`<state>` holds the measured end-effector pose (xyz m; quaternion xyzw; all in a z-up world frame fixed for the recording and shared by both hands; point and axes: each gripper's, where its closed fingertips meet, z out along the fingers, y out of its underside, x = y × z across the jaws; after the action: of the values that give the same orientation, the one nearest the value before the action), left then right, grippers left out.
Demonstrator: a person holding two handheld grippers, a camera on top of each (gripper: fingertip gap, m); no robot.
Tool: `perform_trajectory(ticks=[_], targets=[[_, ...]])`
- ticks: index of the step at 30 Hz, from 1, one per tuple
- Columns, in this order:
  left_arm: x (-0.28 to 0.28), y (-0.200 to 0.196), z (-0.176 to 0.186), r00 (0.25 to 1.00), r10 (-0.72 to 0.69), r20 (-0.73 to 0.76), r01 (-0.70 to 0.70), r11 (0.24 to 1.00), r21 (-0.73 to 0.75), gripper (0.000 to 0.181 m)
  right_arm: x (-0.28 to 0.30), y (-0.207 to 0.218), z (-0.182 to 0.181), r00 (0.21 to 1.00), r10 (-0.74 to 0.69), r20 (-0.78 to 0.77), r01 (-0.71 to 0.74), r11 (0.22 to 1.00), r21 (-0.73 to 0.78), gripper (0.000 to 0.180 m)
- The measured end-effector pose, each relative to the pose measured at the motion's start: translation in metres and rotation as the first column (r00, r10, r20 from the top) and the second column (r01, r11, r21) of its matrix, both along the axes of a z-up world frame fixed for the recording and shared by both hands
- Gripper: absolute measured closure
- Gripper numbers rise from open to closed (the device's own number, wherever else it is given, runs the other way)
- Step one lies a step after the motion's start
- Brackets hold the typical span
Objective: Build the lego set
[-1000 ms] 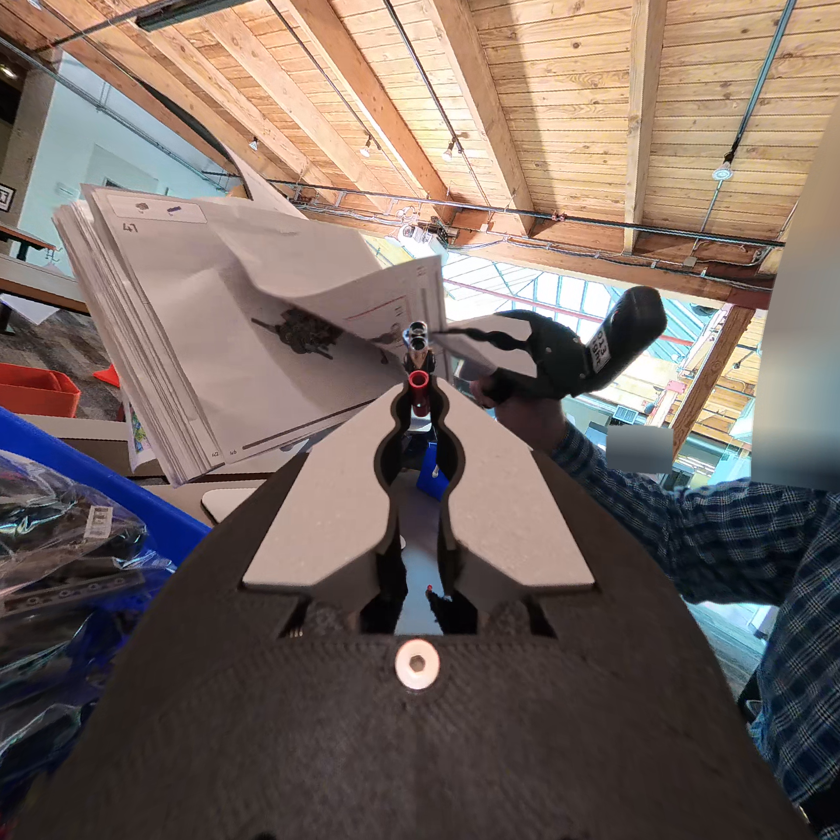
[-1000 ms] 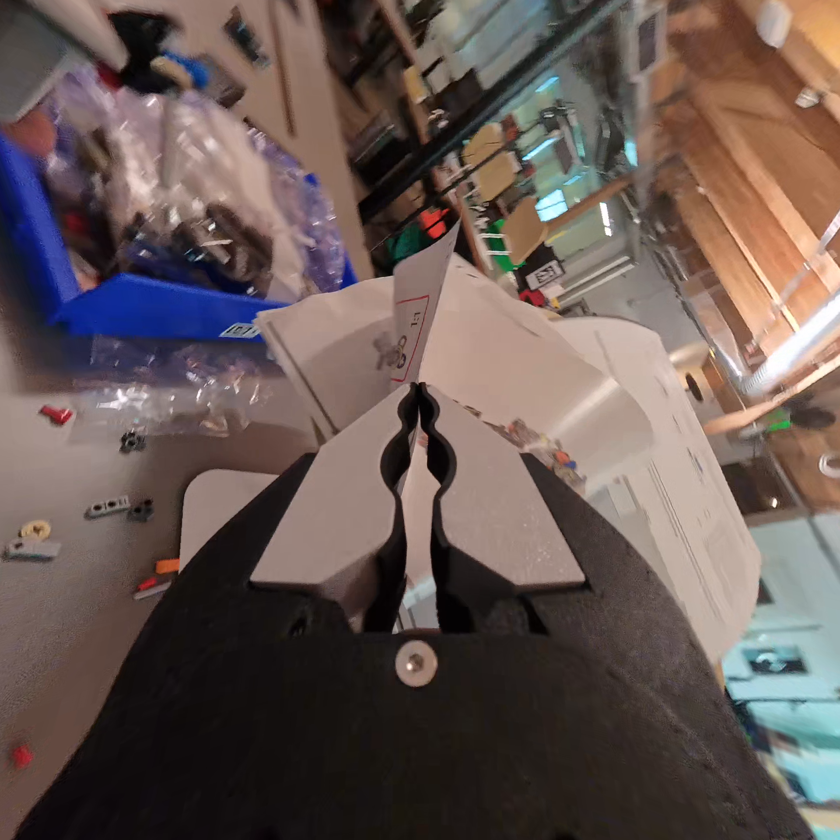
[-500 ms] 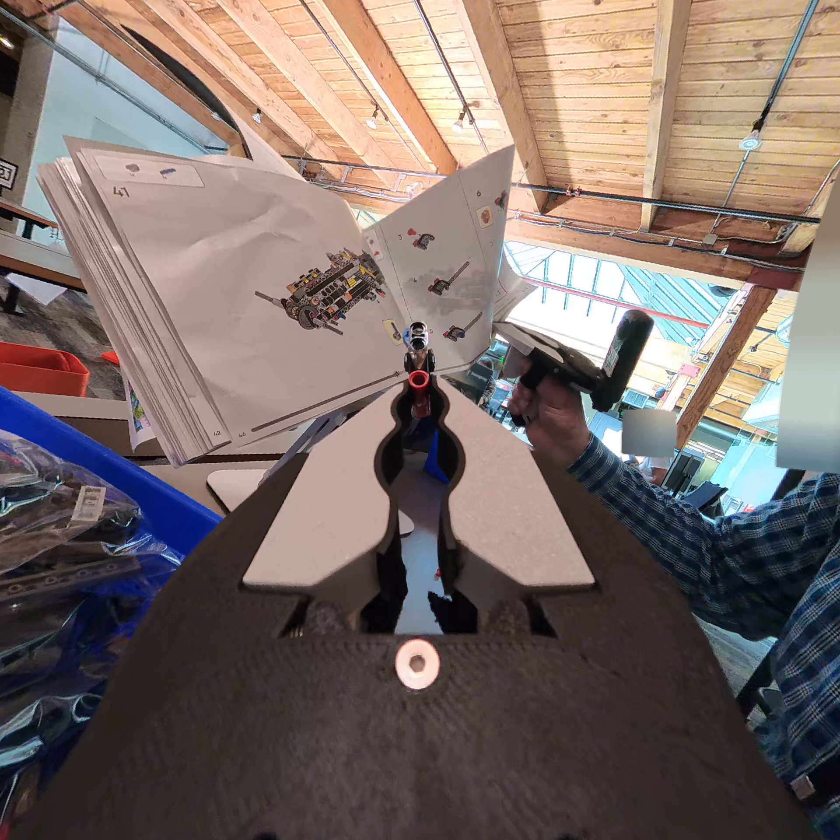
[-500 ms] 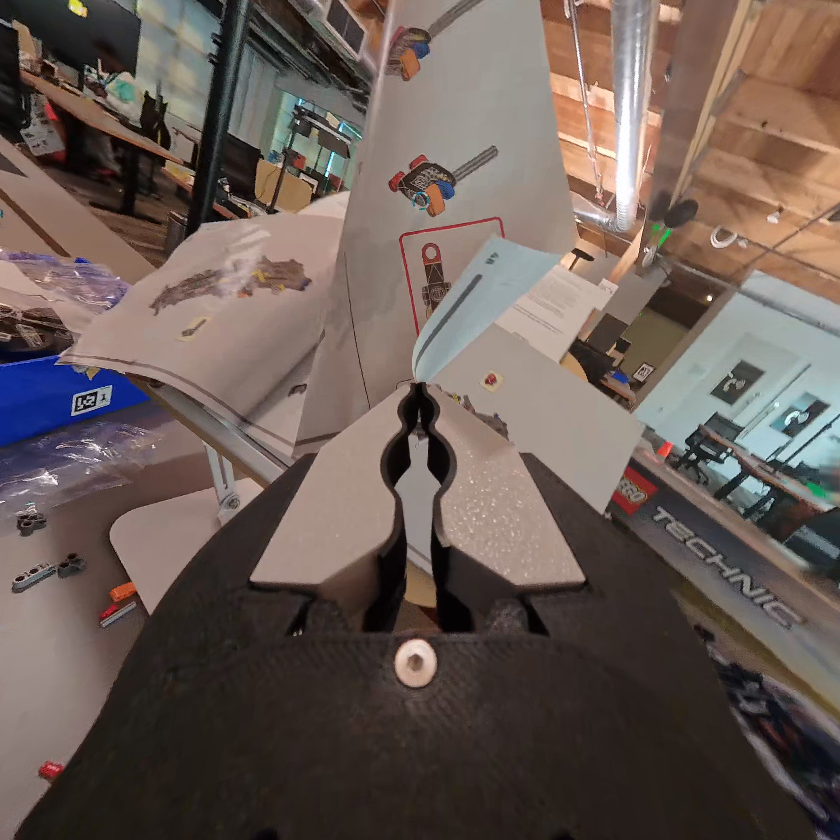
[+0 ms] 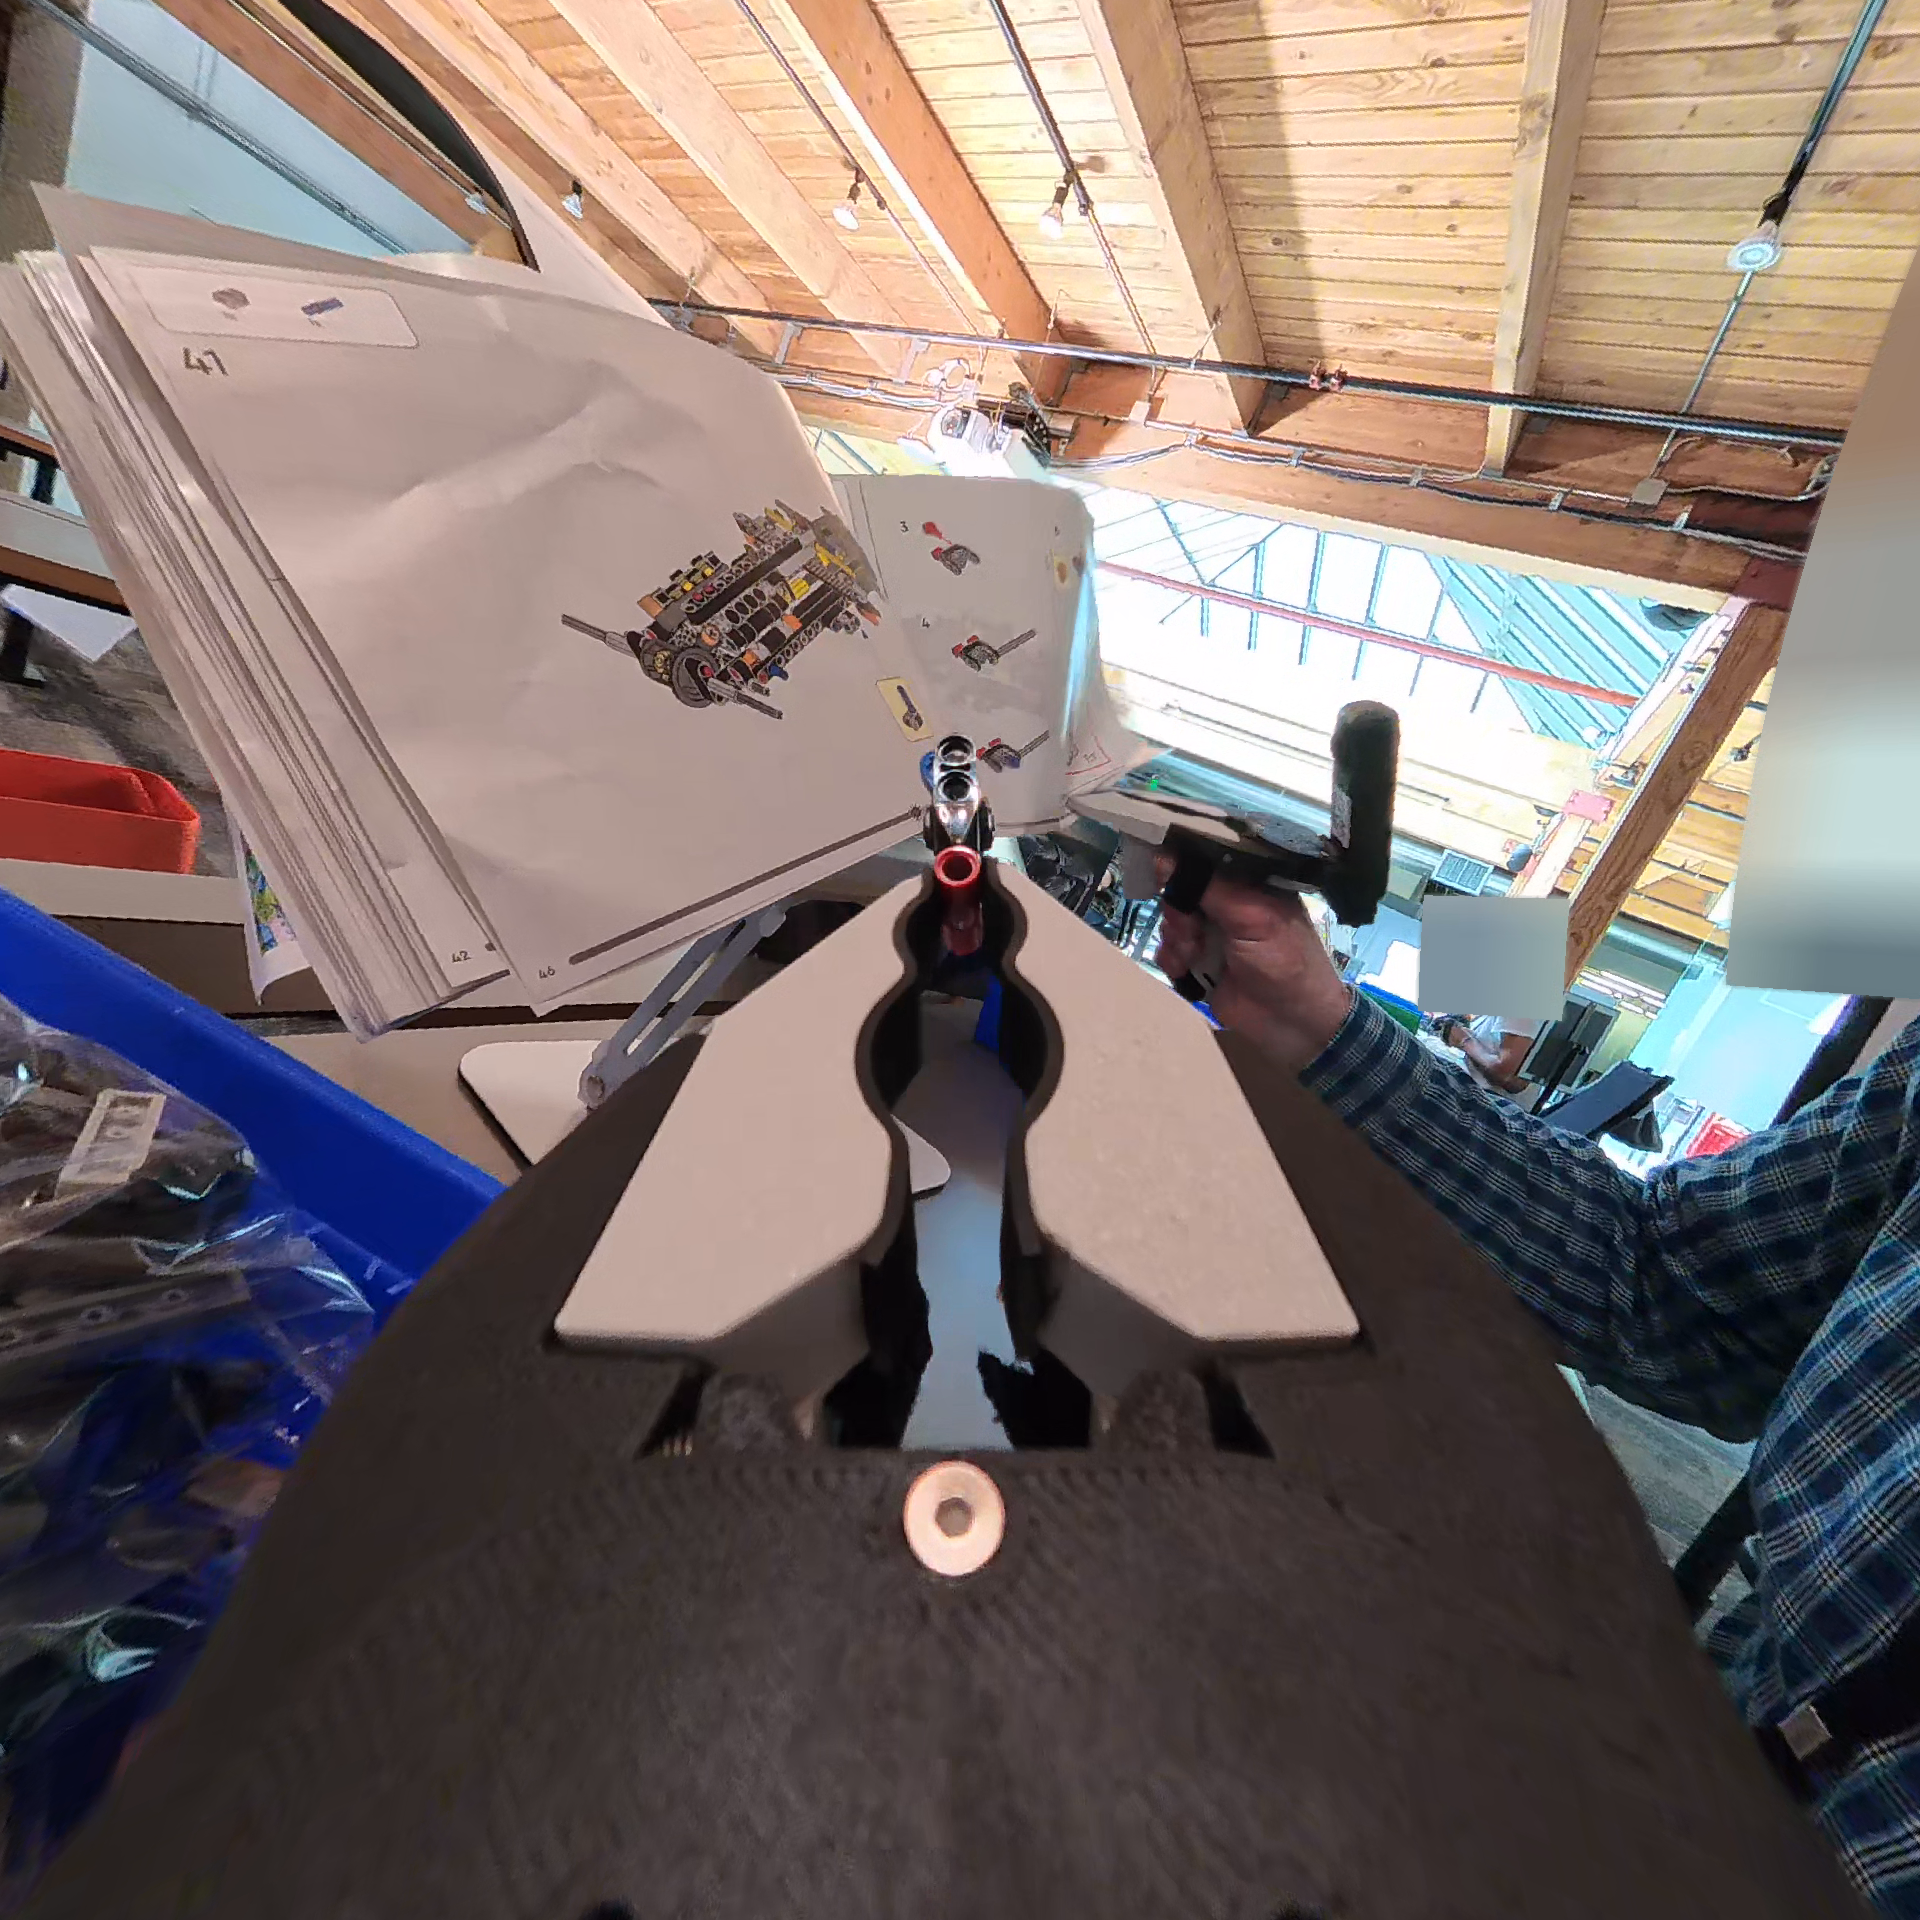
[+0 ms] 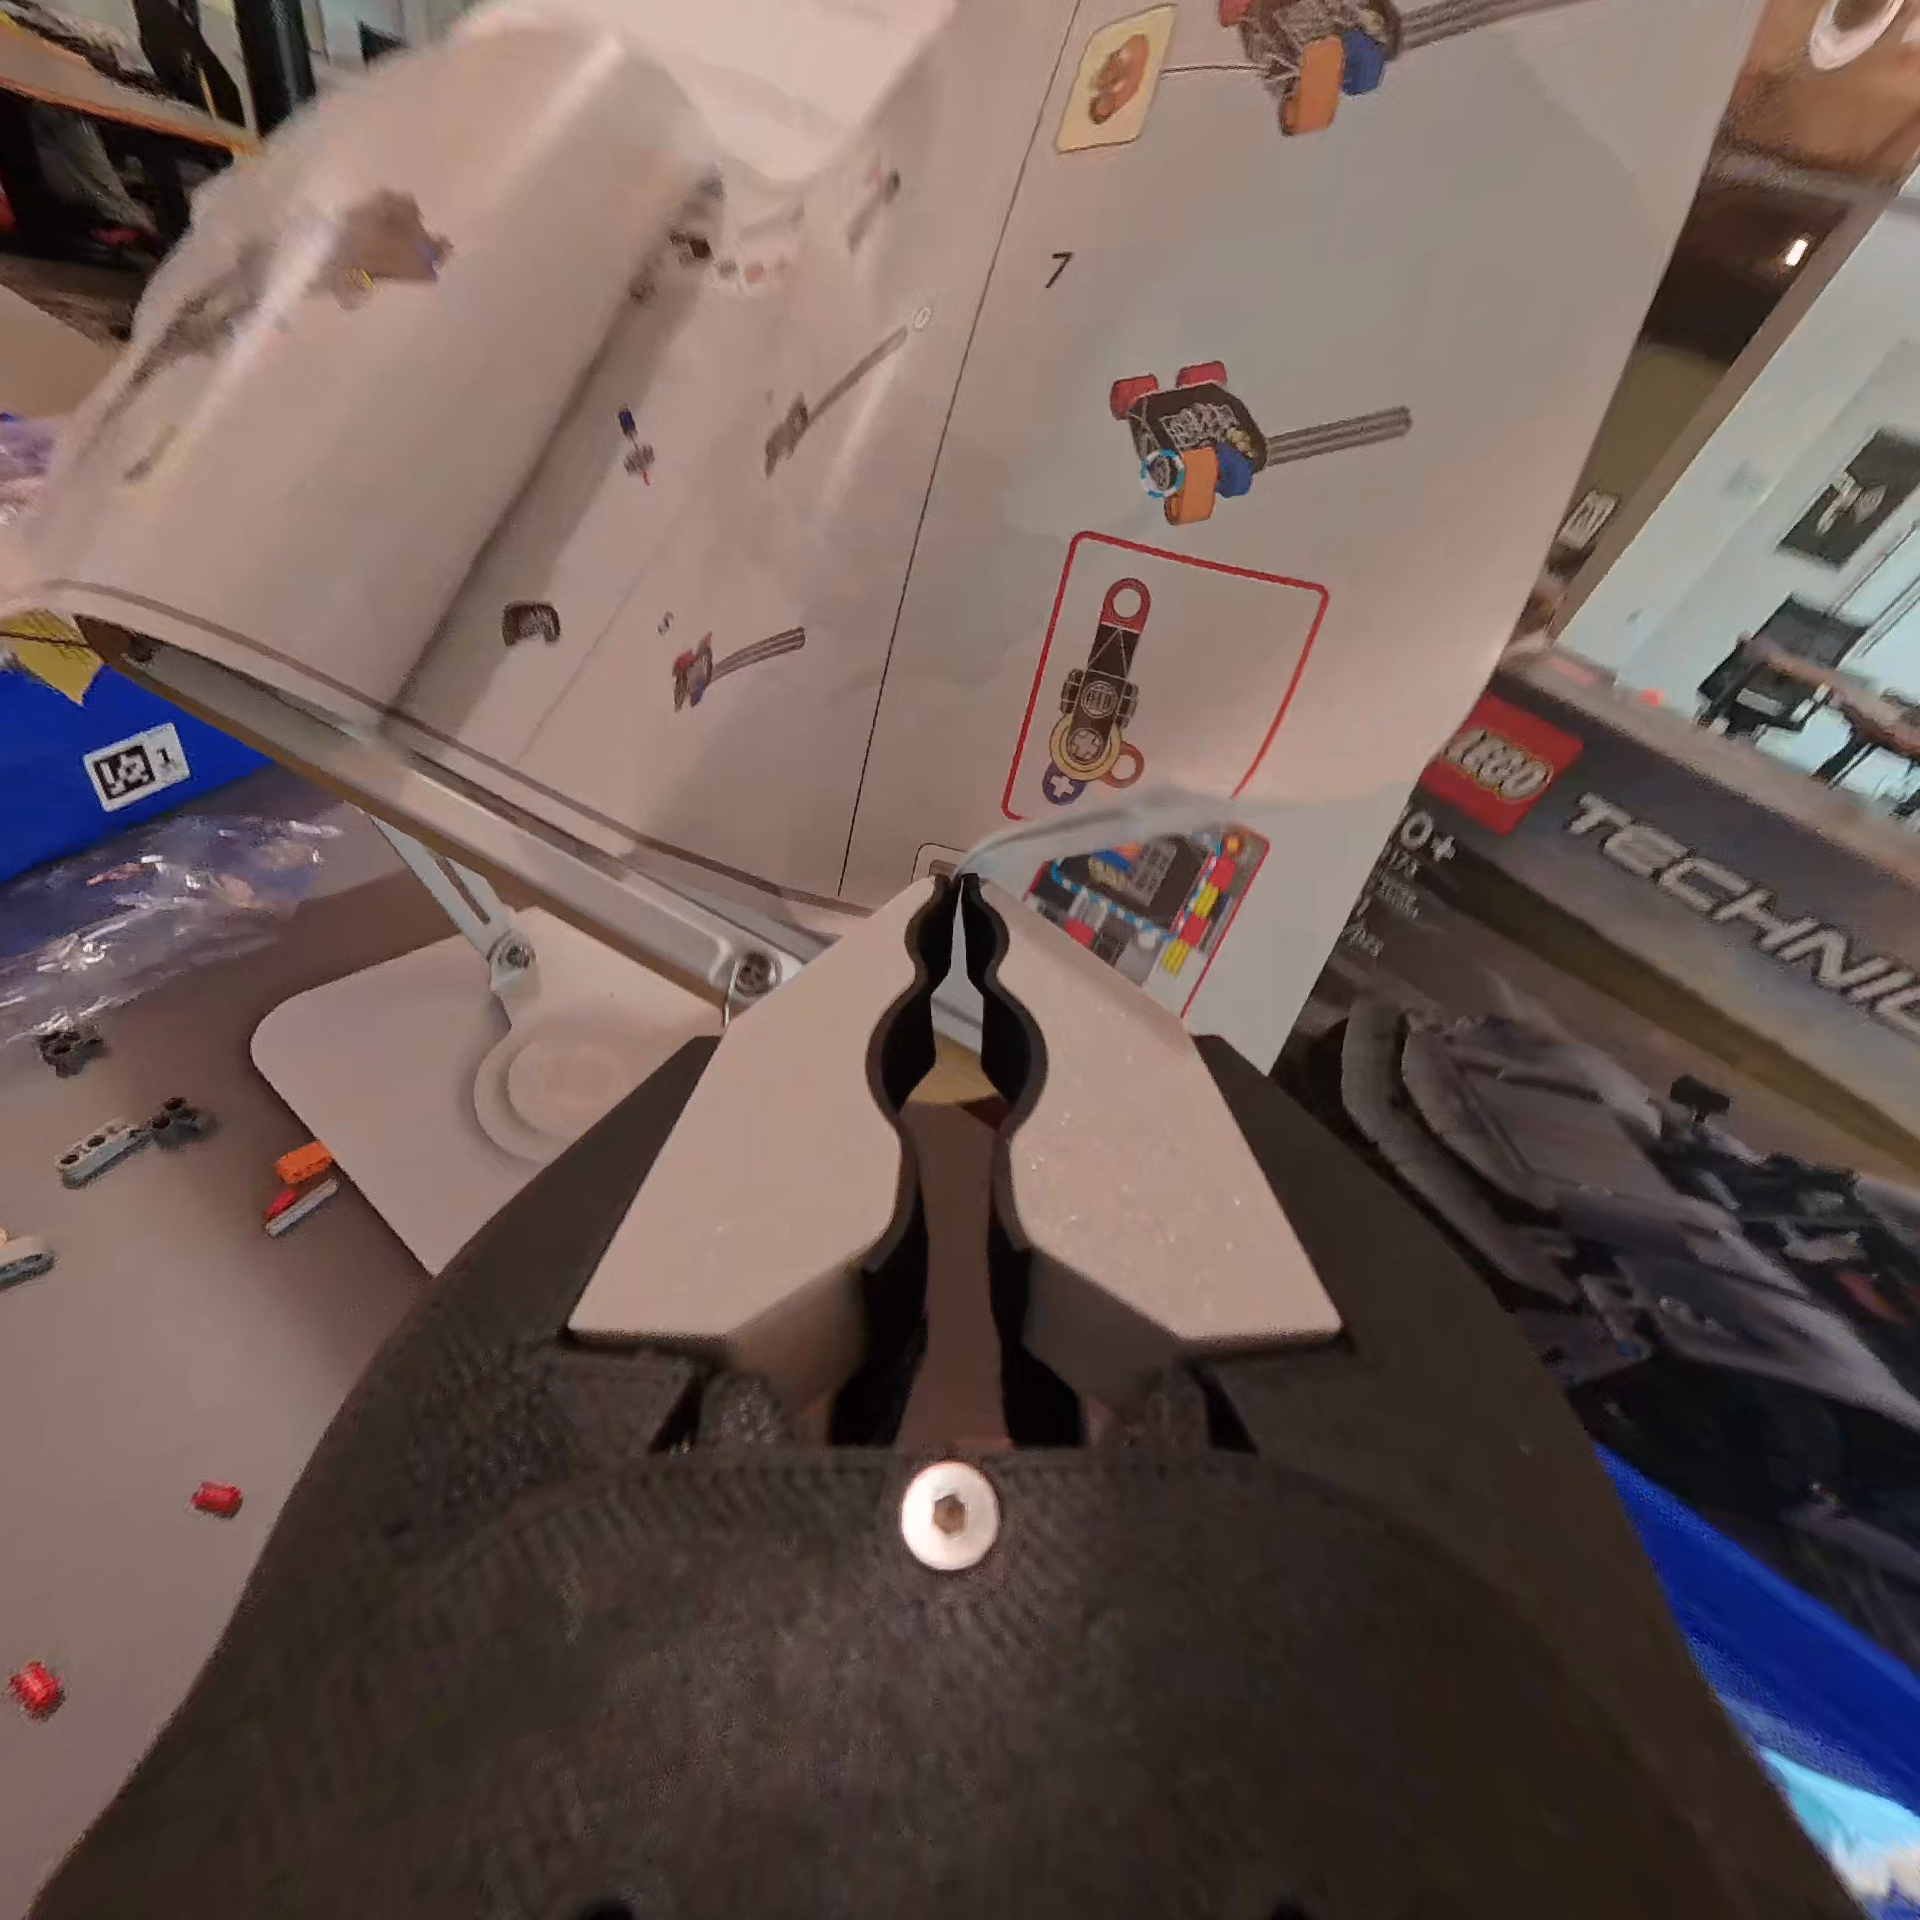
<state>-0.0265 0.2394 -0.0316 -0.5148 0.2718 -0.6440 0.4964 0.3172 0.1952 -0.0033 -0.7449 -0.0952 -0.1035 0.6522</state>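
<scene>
Lego piece [image 5: 957,831] clamped in L tool [image 5: 958,896]; R tool [image 6: 954,885] apparently pinching manual page [image 6: 1122,810].

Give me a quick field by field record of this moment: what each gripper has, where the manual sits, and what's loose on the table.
left gripper: shut on small lego assembly, red end nearest the fingers
right gripper: shut on page edge
instruction booklet: open, propped on white stand
loose lego pieces: scattered on table left of stand
blue bin: holds bagged parts
lego box: right of booklet
</scene>
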Motion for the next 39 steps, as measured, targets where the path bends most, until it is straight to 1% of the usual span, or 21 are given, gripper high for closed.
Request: perform_trajectory(ticks=[3, 7, 9, 11, 13, 14, 15, 18, 20, 22, 23, 25, 31, 34, 39], targets=[[0.001, 0.001, -0.001, 1.0, 0.002, -0.005, -0.002, 1.0, -0.001, 0.175, 0.006, 0.0, -0.011, 0.999, 0.003, -0.05, -0.005, 0.999, -0.035, 0.178], [0.002, 0.001, -0.002, 1.0, 0.002, -0.011, -0.002, 1.0, 0.0, 0.175, 0.005, -0.007, -0.016, 1.0, -0.002, -0.02, 0.001, 0.997, -0.073, 0.171], [0.002, 0.0, -0.002, 1.0, 0.003, -0.012, -0.003, 1.0, 0.002, 0.175, 0.003, -0.011, -0.012, 1.0, -0.006, 0.019, 0.007, 0.998, -0.065, 0.166], [0.002, 0.0, -0.002, 1.0, 0.003, -0.012, -0.003, 1.0, 0.004, 0.175, -0.004, -0.016, -0.001, 0.995, -0.017, 0.096, 0.02, 0.999, -0.03, 0.162], [0.003, 0.0, -0.002, 1.0, 0.003, -0.012, -0.003, 1.0, 0.006, 0.176, -0.019, -0.018, 0.012, 0.988, 0.007, 0.155, -0.009, 1.0, 0.01, 0.165], [0.003, -0.001, -0.001, 1.0, 0.002, -0.012, -0.002, 1.0, 0.007, 0.176, -0.031, -0.017, 0.017, 0.982, 0.035, 0.184, -0.039, 0.999, 0.022, 0.163], [0.003, -0.001, -0.001, 1.0, 0.002, -0.013, -0.002, 1.0, 0.008, 0.175, -0.045, -0.013, 0.018, 0.975, 0.071, 0.212, -0.075, 0.997, 0.009, 0.161], [0.003, -0.001, -0.002, 1.0, 0.002, -0.016, -0.002, 1.0, 0.01, 0.176, -0.066, -0.005, 0.019, 0.956, 0.086, 0.28, -0.086, 0.996, -0.015, 0.163], [0.003, -0.001, -0.003, 1.0, 0.002, -0.018, -0.002, 1.0, 0.006, 0.176, -0.074, -0.002, 0.019, 0.955, 0.109, 0.277, -0.107, 0.994, -0.02, 0.164], [0.004, -0.001, -0.005, 1.0, -0.003, -0.024, 0.003, 1.0, 0.004, 0.176, -0.083, 0.006, 0.007, 0.957, 0.159, 0.244, -0.145, 0.987, -0.074, 0.156], [0.005, -0.001, -0.006, 1.0, -0.007, -0.027, 0.007, 1.0, 0.003, 0.176, -0.089, 0.01, 0.001, 0.951, 0.18, 0.253, -0.161, 0.983, -0.093, 0.155], [0.008, -0.002, -0.008, 0.999, -0.012, -0.038, 0.012, 1.0, 0.004, 0.176, -0.105, 0.021, -0.006, 0.933, 0.213, 0.29, -0.191, 0.976, -0.102, 0.157], [0.014, -0.004, -0.013, 0.998, -0.012, -0.062, 0.013, 1.0, 0.012, 0.176, -0.16, 0.053, -0.024, 0.864, 0.331, 0.379, -0.303, 0.944, -0.134, 0.152], [0.015, -0.003, -0.012, 0.998, -0.004, -0.066, 0.006, 1.0, 0.025, 0.176, -0.174, 0.065, -0.028, 0.828, 0.337, 0.449, -0.308, 0.941, -0.139, 0.15], [0.015, -0.001, -0.013, 0.998, 0.002, -0.071, 0.0, 1.0, 0.025, 0.175, -0.179, 0.063, -0.026, 0.817, 0.355, 0.455, -0.328, 0.934, -0.14, 0.151]])
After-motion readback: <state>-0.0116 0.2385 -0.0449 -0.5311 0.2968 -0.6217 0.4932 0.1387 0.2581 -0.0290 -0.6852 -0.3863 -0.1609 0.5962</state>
